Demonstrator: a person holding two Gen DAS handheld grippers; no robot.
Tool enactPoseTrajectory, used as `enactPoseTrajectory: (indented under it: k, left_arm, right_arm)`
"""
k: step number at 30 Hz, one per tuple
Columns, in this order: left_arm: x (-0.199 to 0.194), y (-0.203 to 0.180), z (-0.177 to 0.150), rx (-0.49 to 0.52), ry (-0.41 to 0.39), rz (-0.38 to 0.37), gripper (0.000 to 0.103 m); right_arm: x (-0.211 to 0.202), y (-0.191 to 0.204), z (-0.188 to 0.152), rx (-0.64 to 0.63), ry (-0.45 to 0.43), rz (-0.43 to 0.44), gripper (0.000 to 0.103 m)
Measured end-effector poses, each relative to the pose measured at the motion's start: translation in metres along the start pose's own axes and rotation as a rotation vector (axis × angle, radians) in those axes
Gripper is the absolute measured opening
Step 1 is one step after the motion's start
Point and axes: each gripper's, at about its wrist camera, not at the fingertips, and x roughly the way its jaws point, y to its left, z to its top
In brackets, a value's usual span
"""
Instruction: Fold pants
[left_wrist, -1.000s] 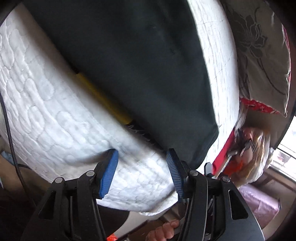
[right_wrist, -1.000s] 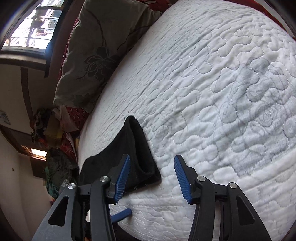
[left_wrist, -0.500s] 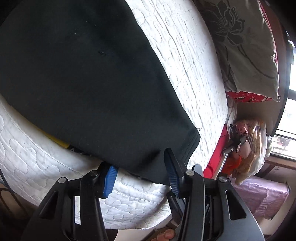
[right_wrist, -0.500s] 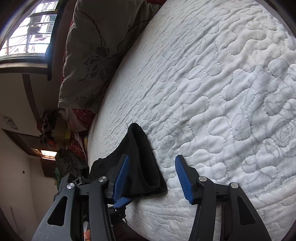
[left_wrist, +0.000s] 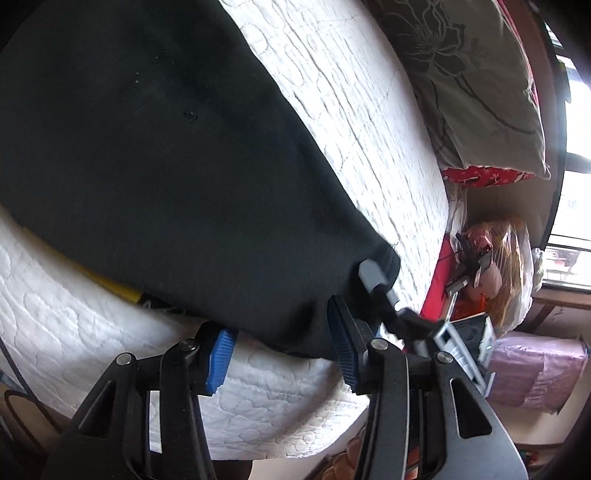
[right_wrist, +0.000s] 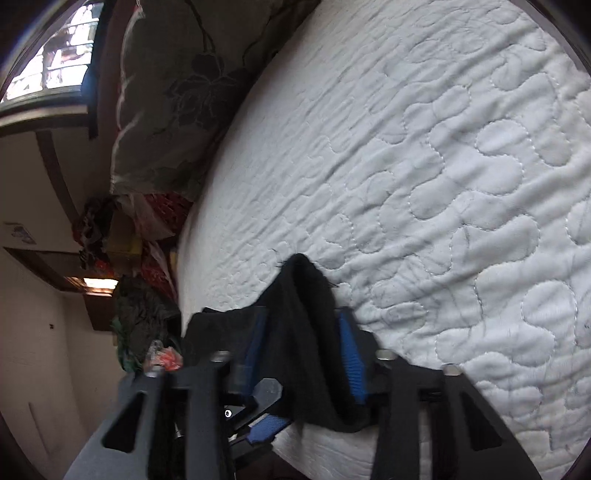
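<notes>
Where the black pants (left_wrist: 155, 155) reach the near edge of the white quilted mattress (left_wrist: 369, 122), both tools are on the hem end. Seen from the left wrist, the left gripper (left_wrist: 280, 350) stands wide, its 2 blue pads (left_wrist: 220, 354) straddling the hem: the left one sits under the cloth edge against the mattress, the right one at the hem's underside. It has not closed on the fabric. Just beside the hem corner, a grey finger of the right gripper (left_wrist: 373, 275) presses on the cloth.

From the right wrist, the right gripper (right_wrist: 303, 350) has a bunched fold of the pants (right_wrist: 303, 317) between its 2 blue pads (right_wrist: 351, 354). The cloth rises in a peak above the fingers and drapes down between them. The gap is moderate, filled with fabric; whether the pads truly pinch it cannot be told, as the frame is blurred.

Half a second ago the right gripper stood beside the hem, cloth only at its left finger; now the fold is between both fingers, and the gap is narrower. The left gripper has kept its wide spread, and the other tool has newly entered its view.

Beyond the pants on the mattress lies a grey floral pillow (left_wrist: 472, 81). Beneath the pants' near edge, a yellow strip (left_wrist: 110, 286) shows against the mattress.
</notes>
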Motion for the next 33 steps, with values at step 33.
enactPoseTrajectory:
  k: [33]
  left_arm:
    - [-0.052,0.016,0.022,-0.070,0.138,-0.120,0.009]
  right_arm:
    - [-0.027,0.074,-0.040,-0.095,-0.108,-0.043,0.014]
